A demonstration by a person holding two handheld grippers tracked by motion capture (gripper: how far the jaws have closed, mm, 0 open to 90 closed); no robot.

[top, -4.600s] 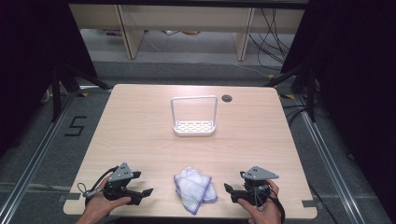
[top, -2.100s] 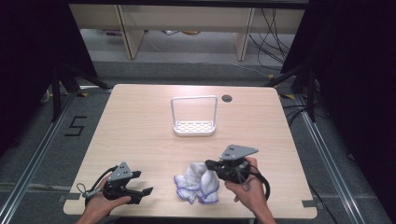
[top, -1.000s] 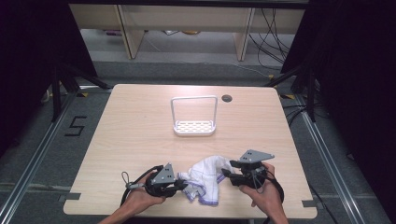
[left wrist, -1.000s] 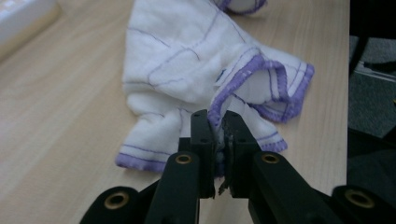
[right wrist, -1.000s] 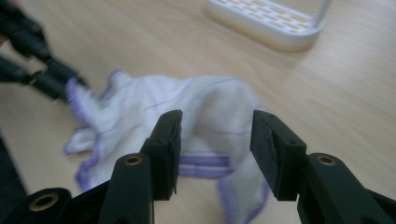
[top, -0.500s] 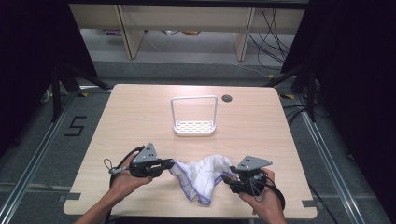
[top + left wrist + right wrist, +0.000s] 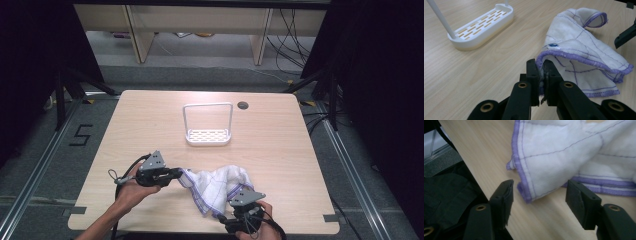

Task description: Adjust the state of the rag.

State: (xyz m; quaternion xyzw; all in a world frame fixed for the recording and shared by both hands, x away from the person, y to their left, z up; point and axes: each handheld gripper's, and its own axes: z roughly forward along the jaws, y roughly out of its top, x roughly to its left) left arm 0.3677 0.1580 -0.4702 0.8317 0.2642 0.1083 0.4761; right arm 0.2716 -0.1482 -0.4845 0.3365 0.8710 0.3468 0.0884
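Right gripper [image 7: 539, 200] just opened, dropped toward cloth [image 7: 564, 152] corner.

Cloth between two grippers, rack behind
The cloth [image 7: 217, 182] lies on the table [image 7: 280, 140] near its front edge, left gripper [image 7: 175, 174] at its left, right gripper [image 7: 235, 212] before it, rack [image 7: 208, 136] farther back.

White slotted rack [image 7: 208, 135] with tall wire loop handle, upright mid-bench. Dark round grommet hole [image 7: 243, 105] just right of handle top. Light wood bench [image 7: 280, 150]. Grey floor [image 7: 45, 150], marked "5" [image 7: 80, 135] left. Cables [image 7: 290, 35] beyond.
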